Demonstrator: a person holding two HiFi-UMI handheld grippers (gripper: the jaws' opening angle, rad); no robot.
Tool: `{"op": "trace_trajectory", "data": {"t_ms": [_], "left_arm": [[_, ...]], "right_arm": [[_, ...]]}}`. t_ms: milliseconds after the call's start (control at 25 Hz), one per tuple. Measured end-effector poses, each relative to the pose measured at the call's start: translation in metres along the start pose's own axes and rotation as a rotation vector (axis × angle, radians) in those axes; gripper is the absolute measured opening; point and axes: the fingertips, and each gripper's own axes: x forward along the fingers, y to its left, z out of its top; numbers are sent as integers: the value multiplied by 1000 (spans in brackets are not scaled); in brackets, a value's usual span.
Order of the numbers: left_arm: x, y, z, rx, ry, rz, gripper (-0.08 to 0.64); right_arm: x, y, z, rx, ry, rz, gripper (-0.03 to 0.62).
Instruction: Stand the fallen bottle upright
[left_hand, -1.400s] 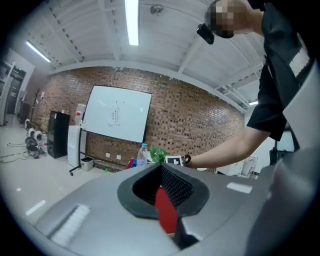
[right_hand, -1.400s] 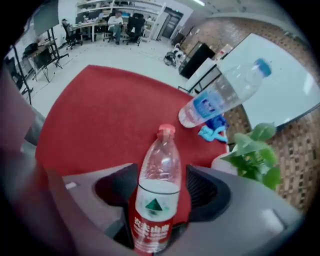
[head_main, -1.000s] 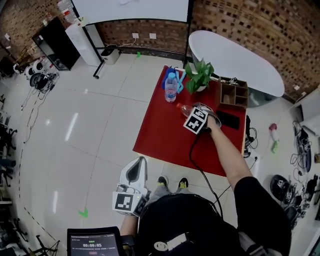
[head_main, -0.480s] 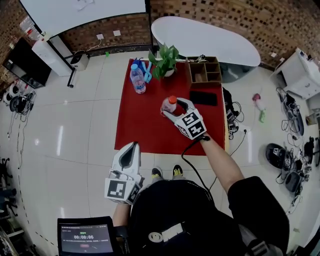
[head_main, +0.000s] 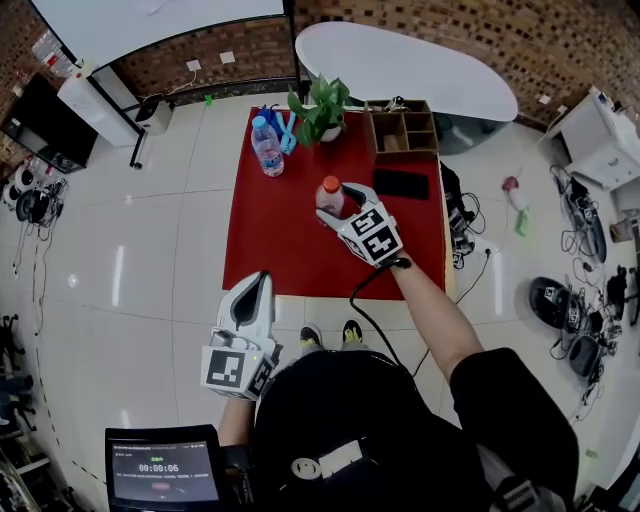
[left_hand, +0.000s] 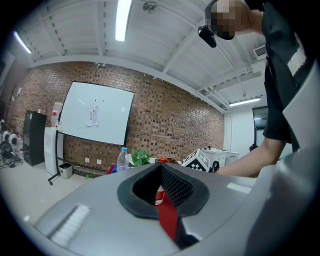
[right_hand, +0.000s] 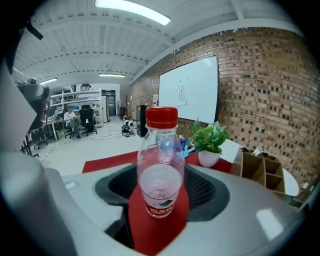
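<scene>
Right gripper (head_main: 336, 201) clamps red-capped bottle (right_hand: 159, 170) upright (part-full, clear liquid).

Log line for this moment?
right hand-held gripper: shut on bottle, upright over table | left hand-held gripper: shut, empty, off table

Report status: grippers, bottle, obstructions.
Left gripper shut, empty. Right gripper shut on red-capped bottle, upright over red cloth. Water bottle and plant stand clear behind.
</scene>
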Motion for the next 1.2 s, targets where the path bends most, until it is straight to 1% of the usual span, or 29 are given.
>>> {"op": "trace_trajectory", "data": {"t_ms": [120, 240, 280, 320, 400, 480, 520, 600, 680, 720, 760, 800, 880, 960, 1080, 1200], "left_arm": [[-1, -1, 0, -7, 3, 1, 5], [1, -7, -1, -13, 41, -4, 5], [2, -9, 0, -18, 38, -6, 6], [5, -11, 2, -19, 17, -11, 5], [9, -18, 4, -1, -23, -42, 5], [11, -25, 5, 16, -34, -66, 5], [13, -28, 7, 16, -36, -68, 5], [16, -35, 8, 15, -37, -70, 6], [20, -43, 5, 15, -28, -71, 5], [22, -48, 3, 16, -22, -70, 5], [23, -53, 1, 19, -16, -67, 6], [23, -58, -2, 25, -9, -64, 6], [24, -68, -8, 40, 8, -56, 6], [28, -78, -13, 49, 23, -54, 6], [28, -88, -13, 49, 26, -47, 5], [7, -89, -15, 46, 22, -20, 6]], "right_arm": [[-3, 4, 2, 5, 10, 26, 296], [-11, 5, 14, 40, -26, 49, 296], [-15, 4, 19, 41, -36, 52, 296], [-20, 3, 24, 34, -46, 52, 296], [-36, 1, 37, 19, -80, 39, 296], [-65, 1, 54, 25, -149, 19, 296], [-86, 2, 64, 42, -202, 11, 296], [-133, 10, 81, 109, -326, 13, 296], [-173, 20, 82, 191, -421, 20, 296], [-186, 25, 75, 231, -447, 15, 253], [-195, 30, 65, 268, -458, 10, 76], [-200, 36, 52, 299, -454, 14, 3], [-201, 52, 28, 350, -429, 62, 3], [-202, 63, 13, 374, -415, 126, 3], [-204, 77, 5, 353, -406, 207, 3], [-209, 105, 3, 347, -409, 272, 3]]}}
